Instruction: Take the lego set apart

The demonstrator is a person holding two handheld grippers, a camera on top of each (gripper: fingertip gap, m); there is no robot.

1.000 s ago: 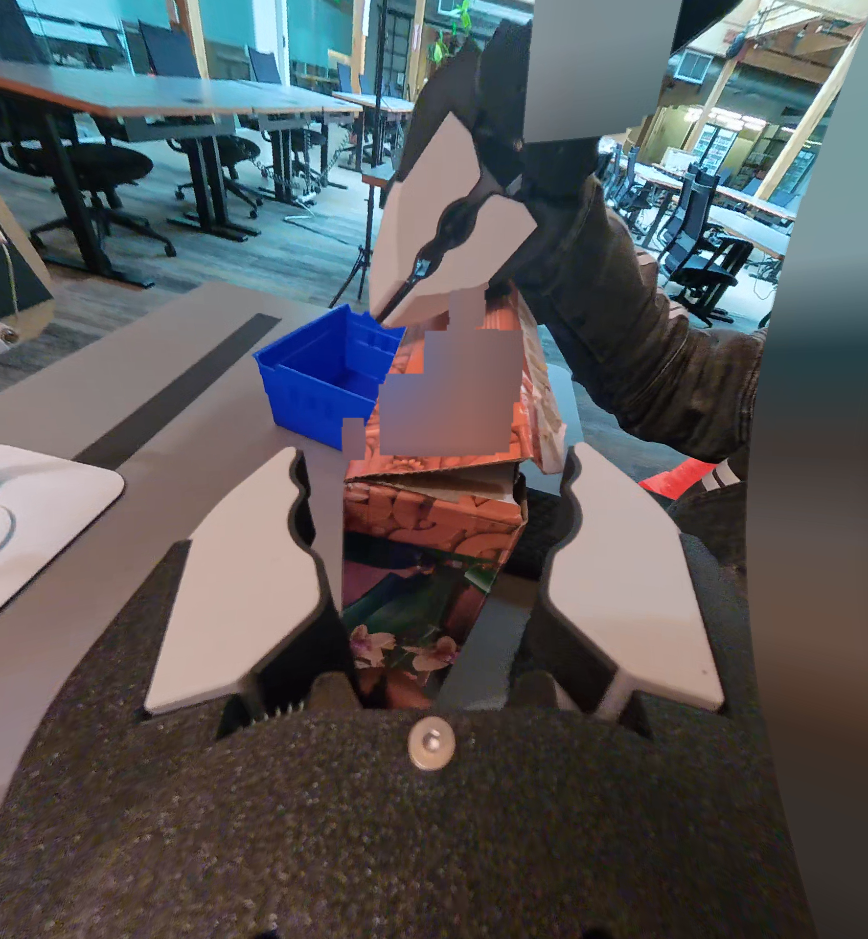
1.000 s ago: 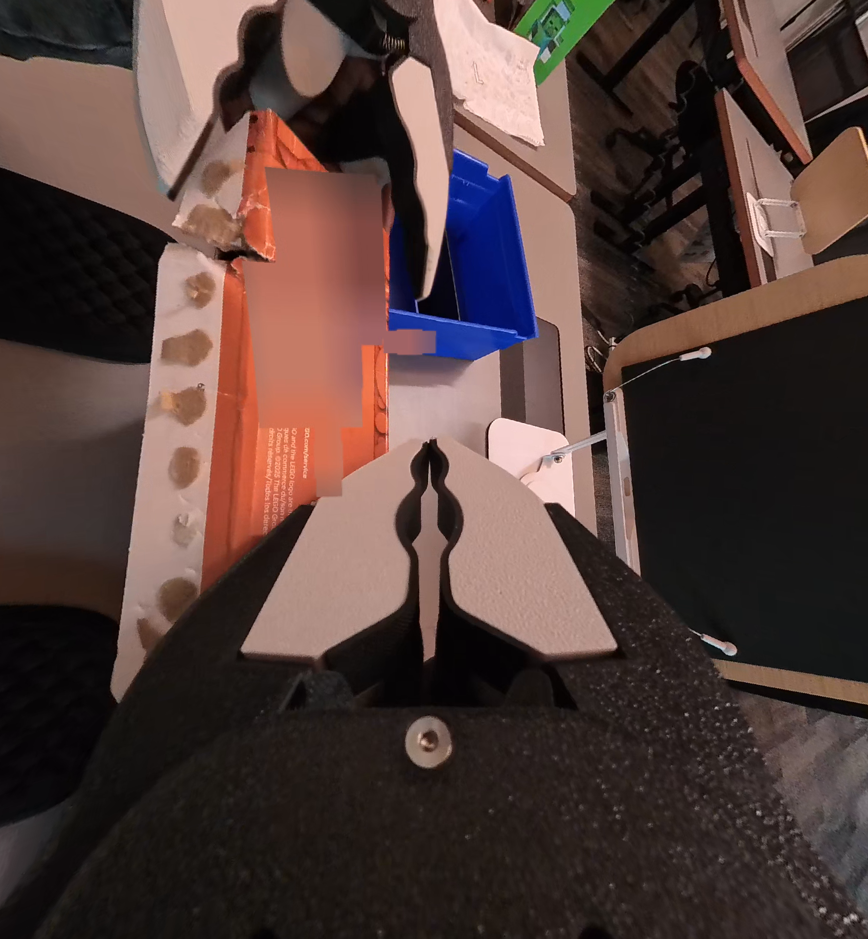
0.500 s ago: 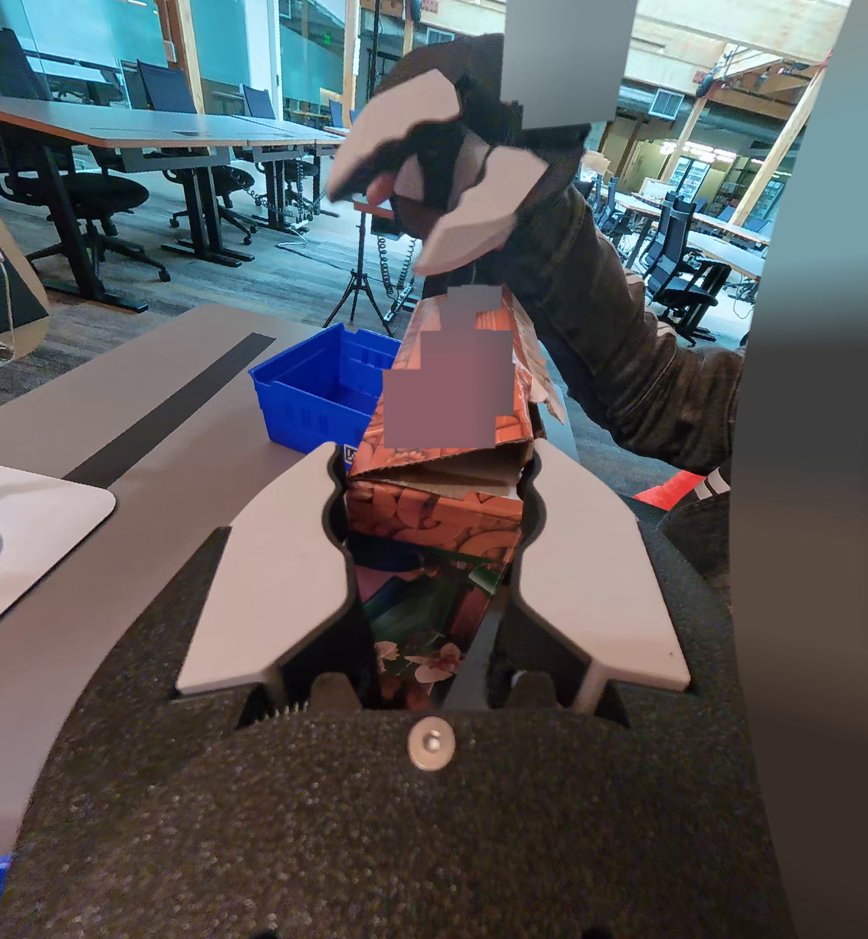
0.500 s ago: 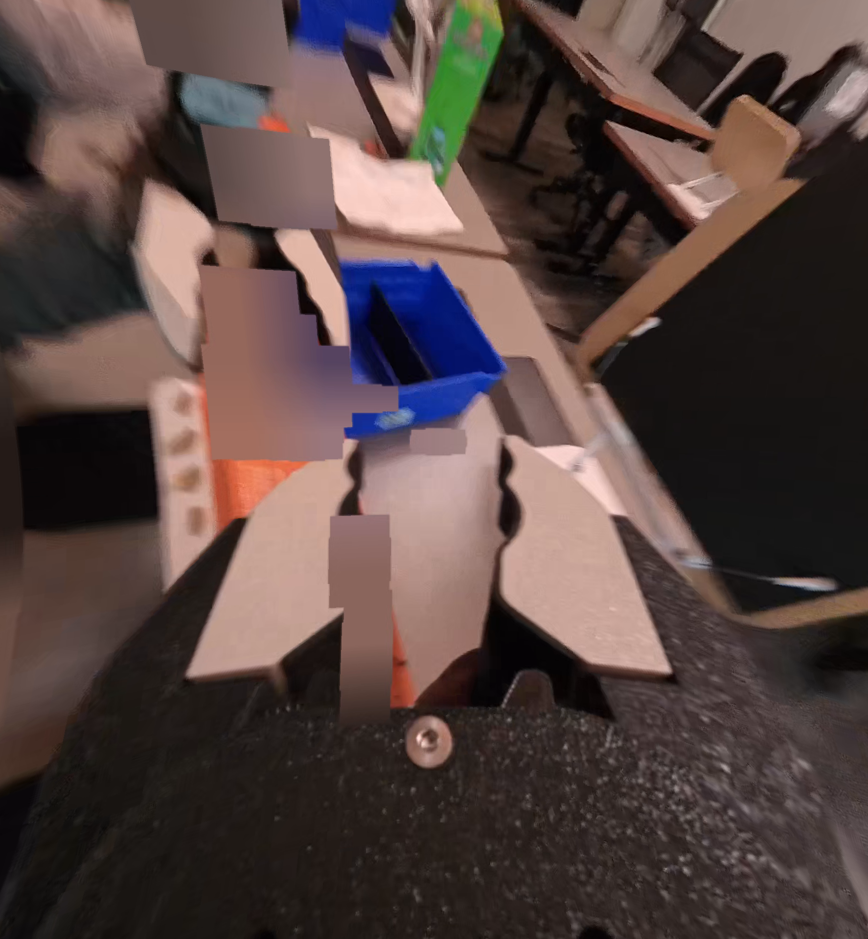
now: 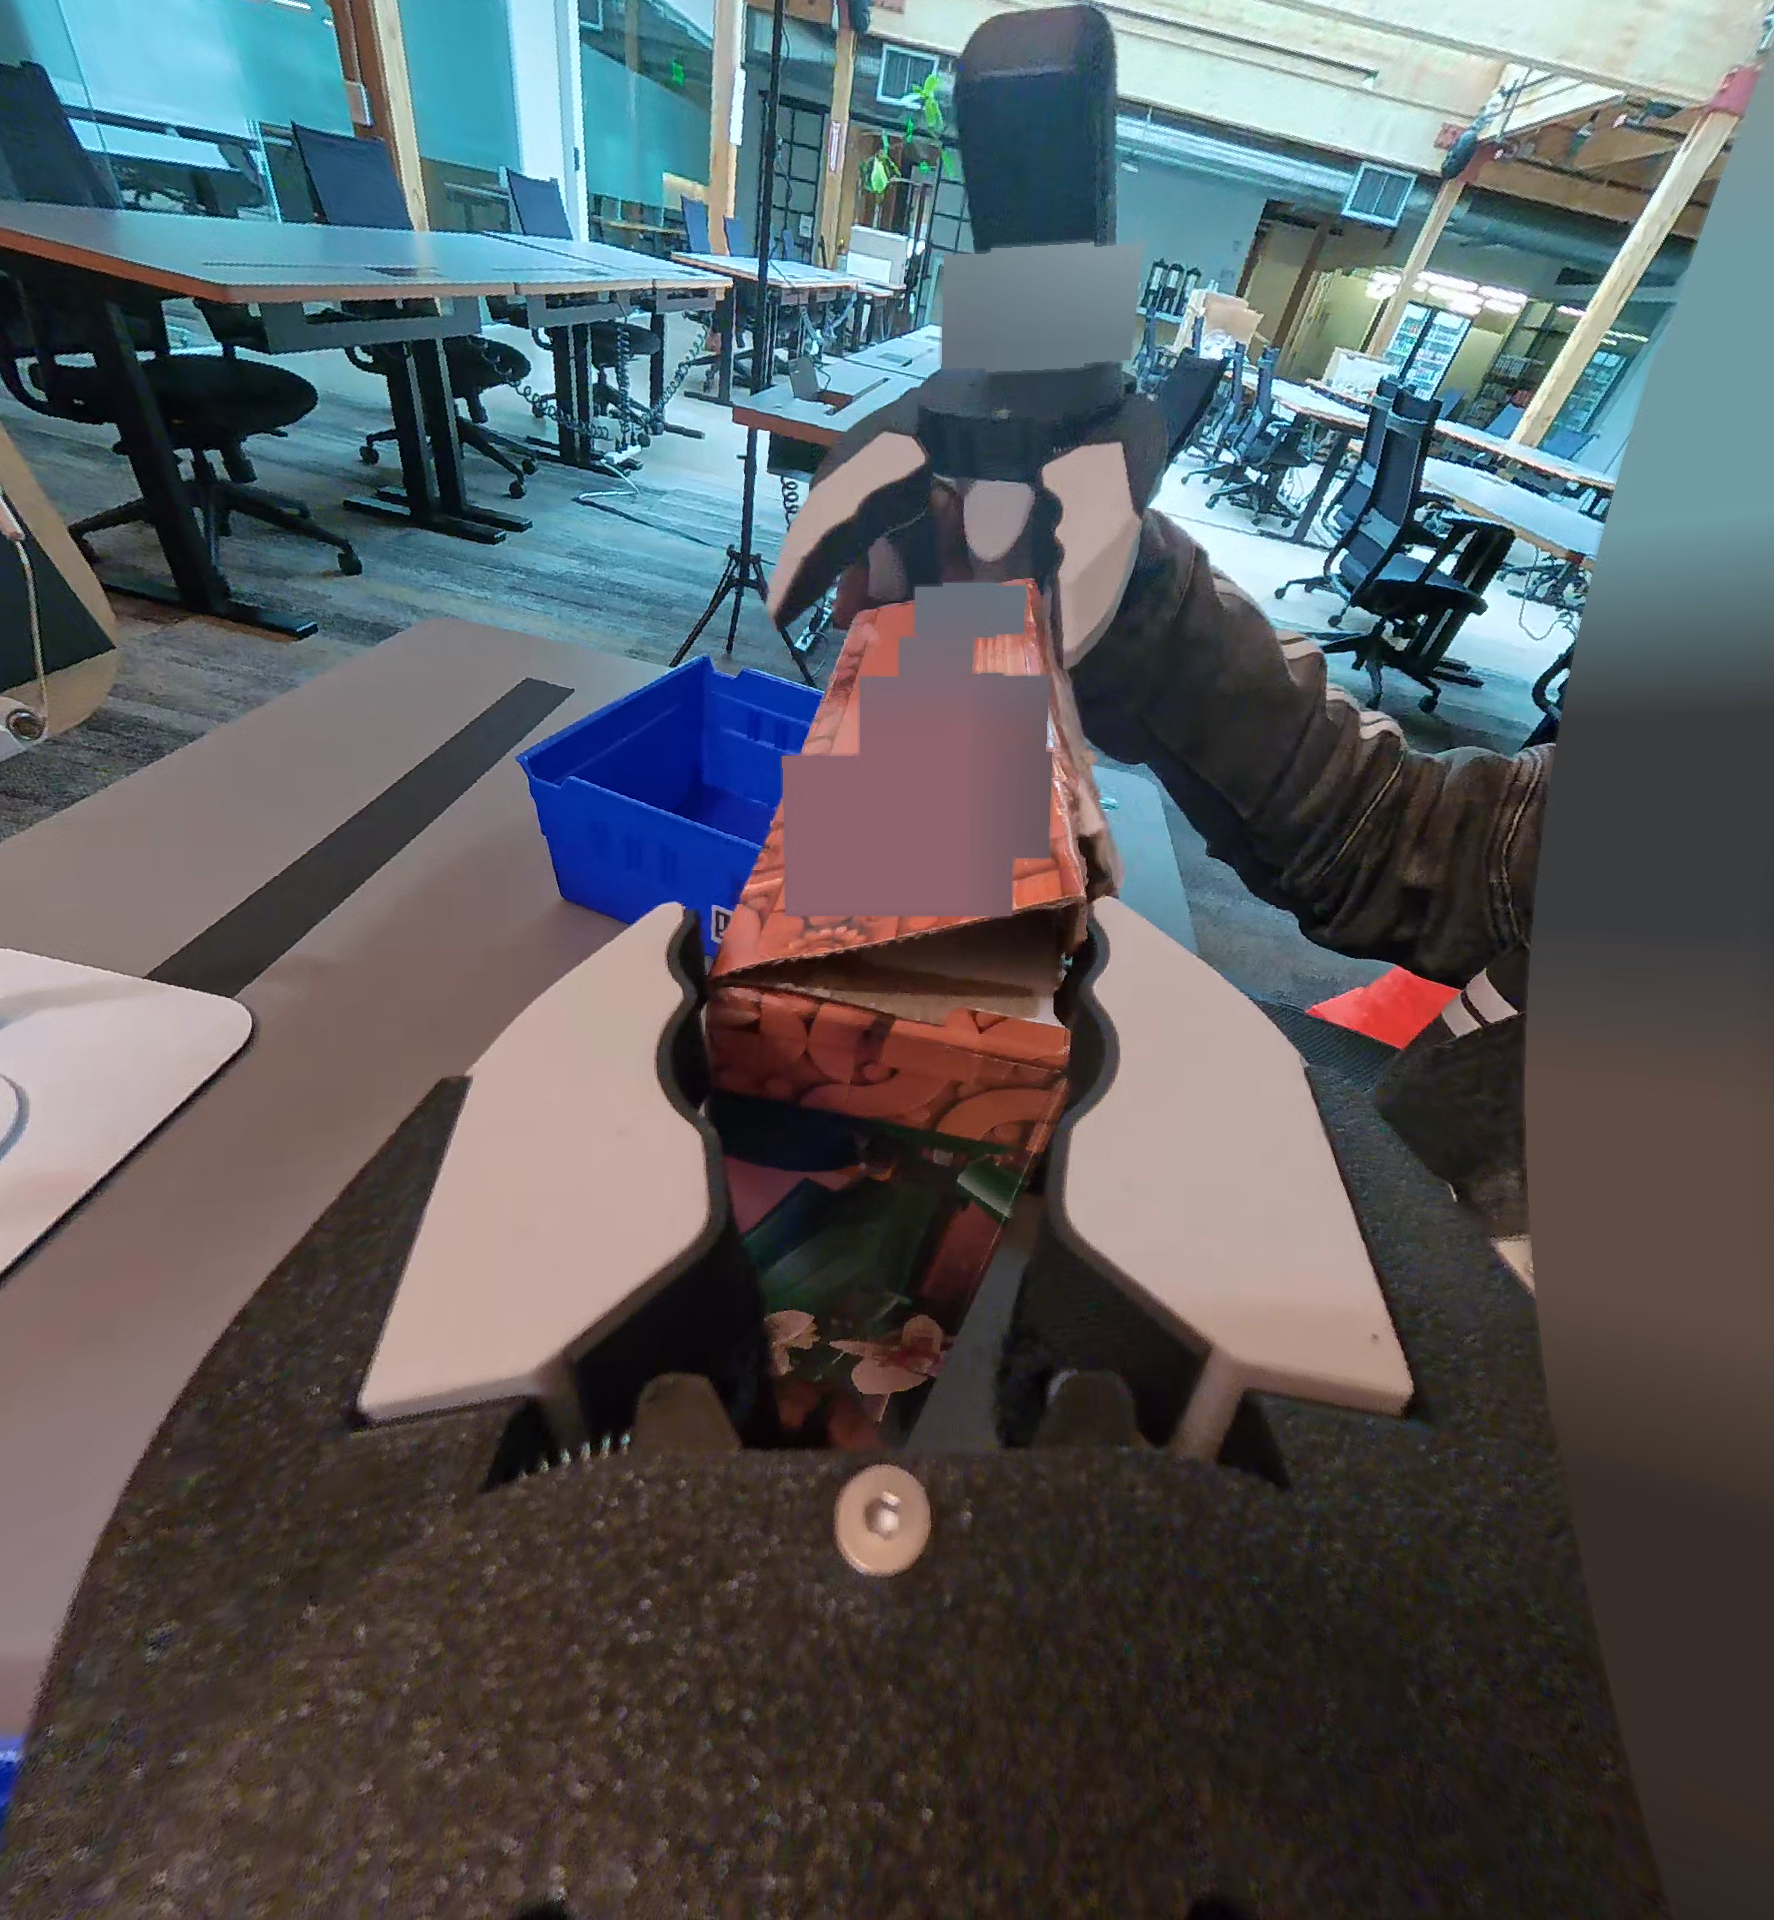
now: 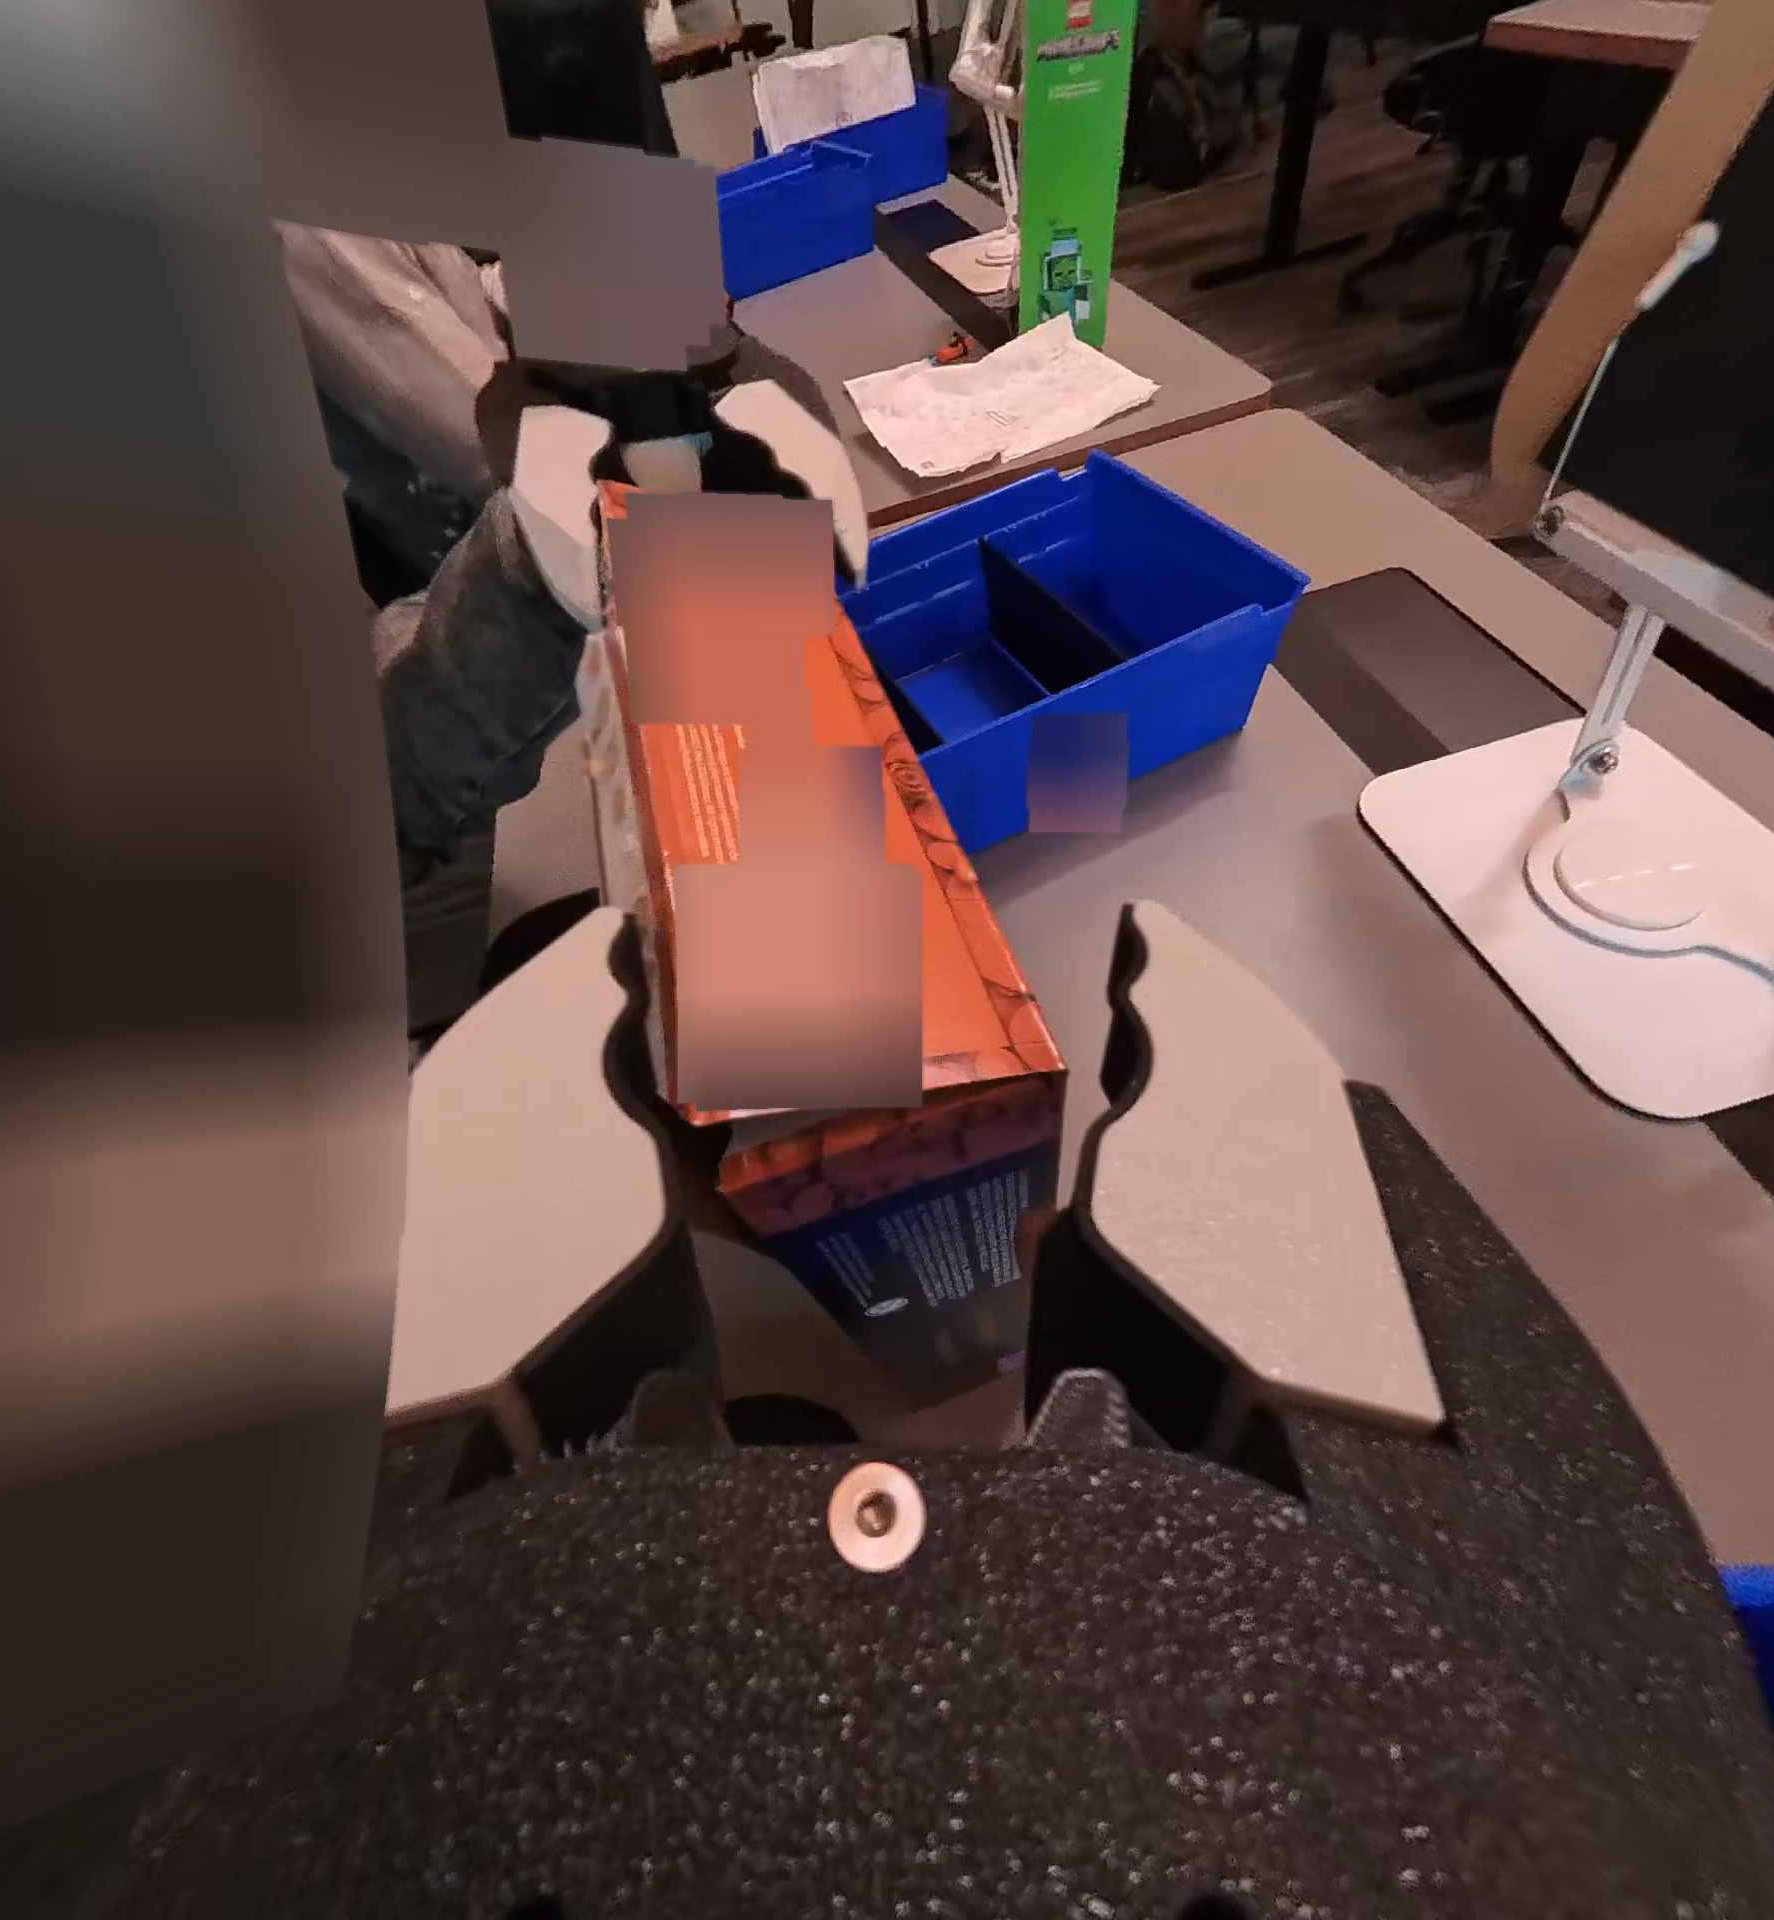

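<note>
1. In the left wrist view, the left gripper [image 5: 888,997] is clenched on the near end of the lego box [image 5: 893,1070]; both pale fingers press its printed cardboard sides.
2. The box is long and narrow, orange with a glossy print. It lies on the grey table [image 5: 270,904], and its near end flap is partly lifted, showing plain brown card inside.
3. In the right wrist view, the right gripper [image 6: 872,1049] is released. Its fingers stand wide around the other end of the box, and I cannot tell if they touch it.
4. Just beside the box stands a blue plastic bin [image 6: 1153,665] with dividers, still without pieces.
5. I judge the task is at its beginning: the box is not yet fully opened, and no bricks are visible.
</note>
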